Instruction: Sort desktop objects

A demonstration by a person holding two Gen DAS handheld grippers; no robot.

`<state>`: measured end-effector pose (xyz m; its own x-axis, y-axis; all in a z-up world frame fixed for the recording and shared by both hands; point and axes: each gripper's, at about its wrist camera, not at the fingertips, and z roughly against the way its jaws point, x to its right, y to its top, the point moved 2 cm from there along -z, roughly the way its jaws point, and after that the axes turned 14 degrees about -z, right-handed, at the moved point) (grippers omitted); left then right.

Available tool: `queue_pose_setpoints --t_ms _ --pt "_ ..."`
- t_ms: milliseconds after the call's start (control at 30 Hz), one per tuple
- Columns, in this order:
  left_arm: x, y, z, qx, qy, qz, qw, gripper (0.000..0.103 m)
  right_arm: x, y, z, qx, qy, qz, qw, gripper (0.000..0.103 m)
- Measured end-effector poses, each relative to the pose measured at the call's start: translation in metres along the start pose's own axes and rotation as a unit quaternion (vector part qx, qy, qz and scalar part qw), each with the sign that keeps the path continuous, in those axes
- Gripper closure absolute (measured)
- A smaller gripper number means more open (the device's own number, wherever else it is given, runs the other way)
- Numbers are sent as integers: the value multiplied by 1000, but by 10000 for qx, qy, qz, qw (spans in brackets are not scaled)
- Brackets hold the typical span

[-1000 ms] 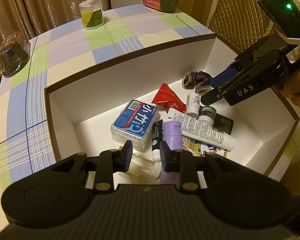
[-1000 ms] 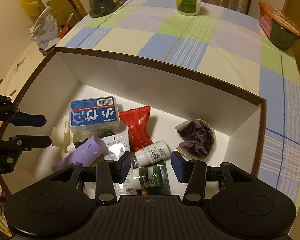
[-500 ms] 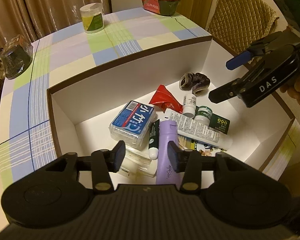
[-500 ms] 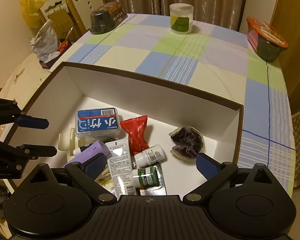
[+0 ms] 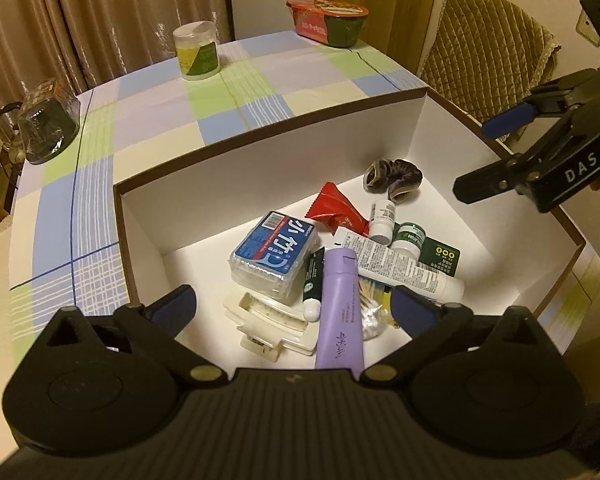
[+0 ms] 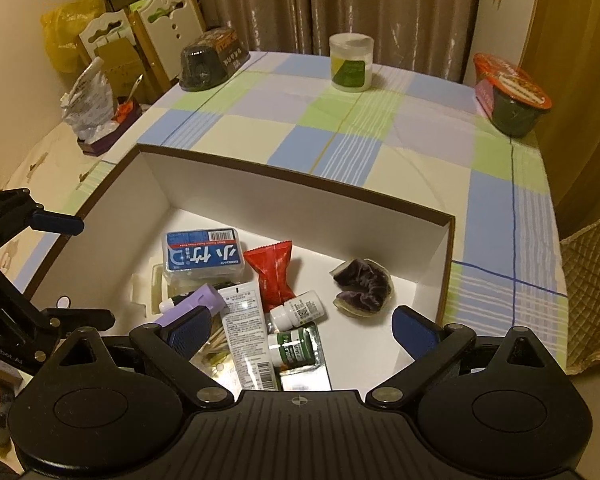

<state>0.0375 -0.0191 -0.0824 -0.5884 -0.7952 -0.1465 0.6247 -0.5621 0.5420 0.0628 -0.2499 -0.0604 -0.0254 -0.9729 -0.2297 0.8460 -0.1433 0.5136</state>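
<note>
A white box with a brown rim (image 5: pixel 268 144) (image 6: pixel 300 176) holds several items: a blue cotton-swab box (image 5: pixel 274 246) (image 6: pixel 202 254), a red packet (image 5: pixel 336 210) (image 6: pixel 274 272), a purple tube (image 5: pixel 340 308) (image 6: pixel 198 300), a white tube (image 5: pixel 404 266) (image 6: pixel 246 332), a white bottle (image 5: pixel 382 216) (image 6: pixel 298 312), a green-capped bottle (image 5: pixel 408 238) (image 6: pixel 294 348), a dark scrunchie (image 5: pixel 394 178) (image 6: pixel 362 284) and a cream hair clip (image 5: pixel 268 324). My left gripper (image 5: pixel 294 306) is open and empty above the box's near side. My right gripper (image 6: pixel 302 326) is open and empty above the bottles; it also shows in the left wrist view (image 5: pixel 500 156).
On the checked tablecloth (image 5: pixel 148 128) stand a lidded jar (image 5: pixel 198 50) (image 6: pixel 350 62), a red-lidded noodle bowl (image 5: pixel 326 20) (image 6: pixel 510 94) and a dark wrapped bowl (image 5: pixel 46 126) (image 6: pixel 212 60). A quilted chair (image 5: pixel 484 52) stands at the right.
Both grippers opened wide, from nearly closed a second ago. Both also rose and drew back from the items in the box.
</note>
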Motion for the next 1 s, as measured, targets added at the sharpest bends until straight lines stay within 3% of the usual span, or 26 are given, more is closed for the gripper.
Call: queue_pose_setpoints --t_ms 533,1000 --pt "-4 0 22 152 -24 59 9999 1 -9 -6 33 310 -185 -107 9993 4" --pt "6 -10 40 248 -36 -79 9997 1 -15 -34 52 352 -327 -284 9984 4"
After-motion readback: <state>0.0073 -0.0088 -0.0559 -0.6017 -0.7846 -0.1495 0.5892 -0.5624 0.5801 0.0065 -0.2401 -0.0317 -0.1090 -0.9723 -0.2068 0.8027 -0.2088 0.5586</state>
